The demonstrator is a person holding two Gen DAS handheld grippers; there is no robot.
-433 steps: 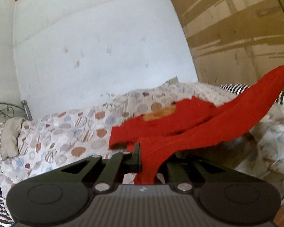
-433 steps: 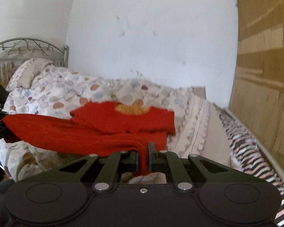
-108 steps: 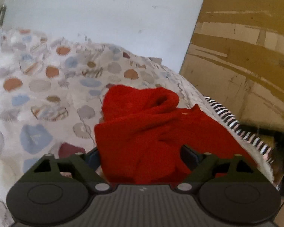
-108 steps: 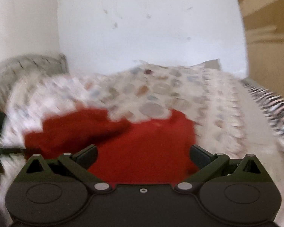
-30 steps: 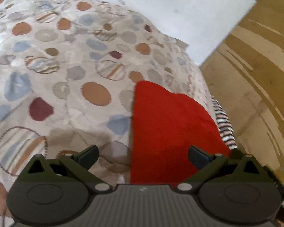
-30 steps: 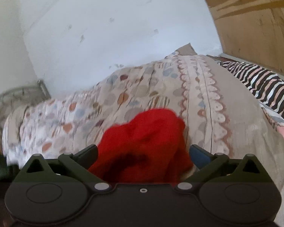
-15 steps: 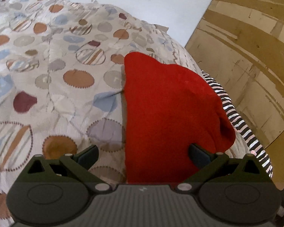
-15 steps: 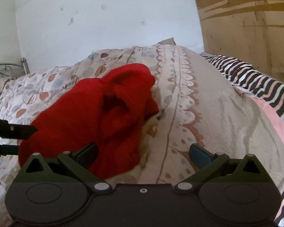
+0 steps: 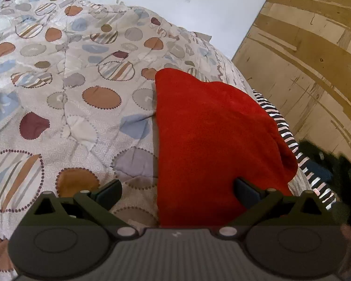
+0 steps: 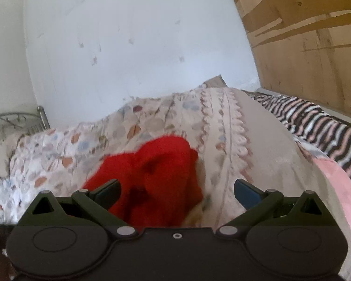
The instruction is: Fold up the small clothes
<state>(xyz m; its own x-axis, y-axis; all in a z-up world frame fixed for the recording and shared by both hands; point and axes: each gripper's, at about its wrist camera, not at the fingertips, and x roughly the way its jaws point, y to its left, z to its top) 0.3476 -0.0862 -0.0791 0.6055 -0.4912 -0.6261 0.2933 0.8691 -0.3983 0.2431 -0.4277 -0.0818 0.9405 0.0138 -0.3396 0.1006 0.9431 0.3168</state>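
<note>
The red fleece garment [image 9: 213,140] lay folded on the bed's patterned quilt [image 9: 70,98], a cream cover printed with brown, blue and striped circles. In the left wrist view the garment showed as a smooth, flat slab with a straight left edge and a rounded far end, its right side reaching the quilt's border next to a black-and-white striped sheet [image 9: 290,138]. The left gripper [image 9: 177,190] hung just above the near end of the garment with its jaws spread wide and nothing between them; the right-hand finger [image 9: 246,192] sat over the red cloth, while the left-hand finger [image 9: 108,193] sat over bare quilt beside the garment's straight edge. Whether either finger touched the fabric could not be told.

In the right wrist view the same garment [image 10: 152,178] appeared as a rumpled red mound, somewhat blurred, with a dark hollow in its near face. The right gripper [image 10: 177,190] was also parted wide and held nothing; its left-hand finger [image 10: 107,193] lay in front of the garment's lower edge, and its right-hand finger [image 10: 246,193] stood over the quilt's [image 10: 257,145] plain beige border, well clear of the red cloth. Beyond the garment stood a metal bedhead [image 10: 18,119] against the white wall [image 10: 140,42], and plywood panelling [image 10: 311,35] rose beside the striped sheet [image 10: 316,121].
</note>
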